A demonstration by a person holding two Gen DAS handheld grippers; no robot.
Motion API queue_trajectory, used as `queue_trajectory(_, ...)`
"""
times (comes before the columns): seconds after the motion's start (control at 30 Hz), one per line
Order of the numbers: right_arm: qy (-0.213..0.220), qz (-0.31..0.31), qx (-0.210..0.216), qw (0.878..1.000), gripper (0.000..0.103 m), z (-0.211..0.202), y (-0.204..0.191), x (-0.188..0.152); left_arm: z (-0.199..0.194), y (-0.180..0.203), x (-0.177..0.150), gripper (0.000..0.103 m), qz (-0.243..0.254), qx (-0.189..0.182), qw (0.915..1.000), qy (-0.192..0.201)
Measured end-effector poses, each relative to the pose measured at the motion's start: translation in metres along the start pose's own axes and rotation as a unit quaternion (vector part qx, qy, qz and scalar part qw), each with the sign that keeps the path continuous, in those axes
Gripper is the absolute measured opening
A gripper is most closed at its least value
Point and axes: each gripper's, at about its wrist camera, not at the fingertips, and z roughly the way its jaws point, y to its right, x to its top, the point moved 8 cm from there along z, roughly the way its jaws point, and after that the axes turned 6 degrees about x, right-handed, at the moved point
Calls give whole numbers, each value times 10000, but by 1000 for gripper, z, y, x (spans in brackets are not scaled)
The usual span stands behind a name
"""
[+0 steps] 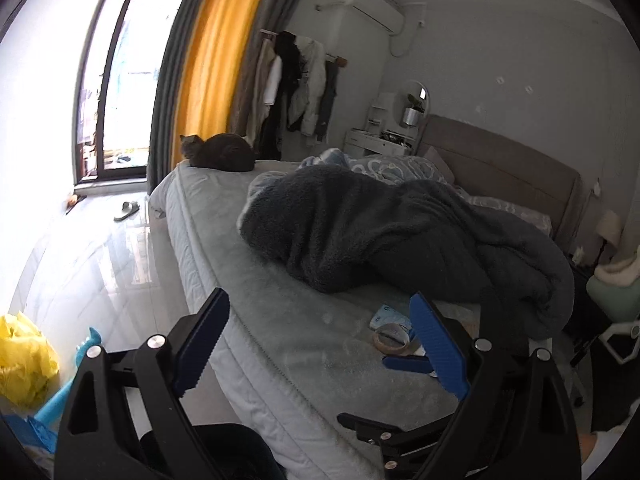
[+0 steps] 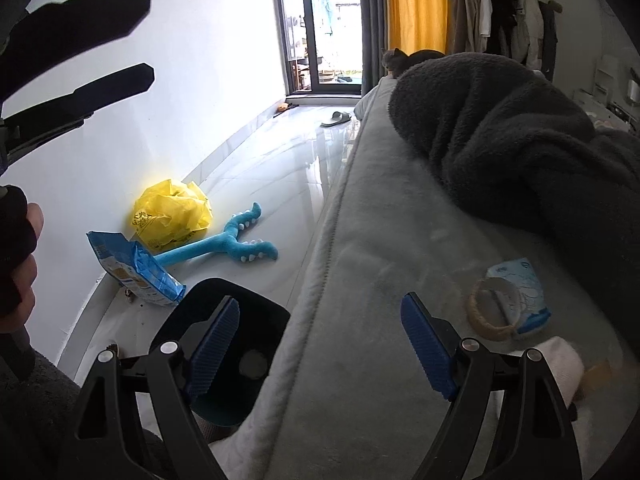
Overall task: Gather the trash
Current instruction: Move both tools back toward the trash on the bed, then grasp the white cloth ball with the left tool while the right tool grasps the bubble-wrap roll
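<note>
A wide grey-sheeted bed [image 1: 280, 300] fills the centre, a dark fleecy blanket [image 1: 380, 232] heaped at two o'clock. Glossy pale tiled floor [image 2: 280, 168] runs toward a bright glass balcony door [image 2: 320, 32] at twelve; yellow curtain [image 1: 208, 60] beside it.

**Both grippers spread wide, nothing between the pads**

The left gripper [image 1: 320, 336], black-framed with ribbed blue pads [image 1: 204, 344], has its jaws wide apart and empty. The right gripper [image 2: 320, 344], built alike, gapes equally, tilted downward. A bare hand [image 2: 20, 264] grips the left handle.
</note>
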Motion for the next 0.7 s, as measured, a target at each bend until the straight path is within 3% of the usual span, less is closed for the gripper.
queue_trajectory(0.27, 165, 164, -358, 9991, 82, -41, 51, -18, 19, 34, -2, 93, 197, -266, 9994, -31)
queue_trajectory(0.7, 334, 686, -699, 9946, 78, -87, 116, -49, 75, 80, -39, 93, 29, -558, 9942, -920)
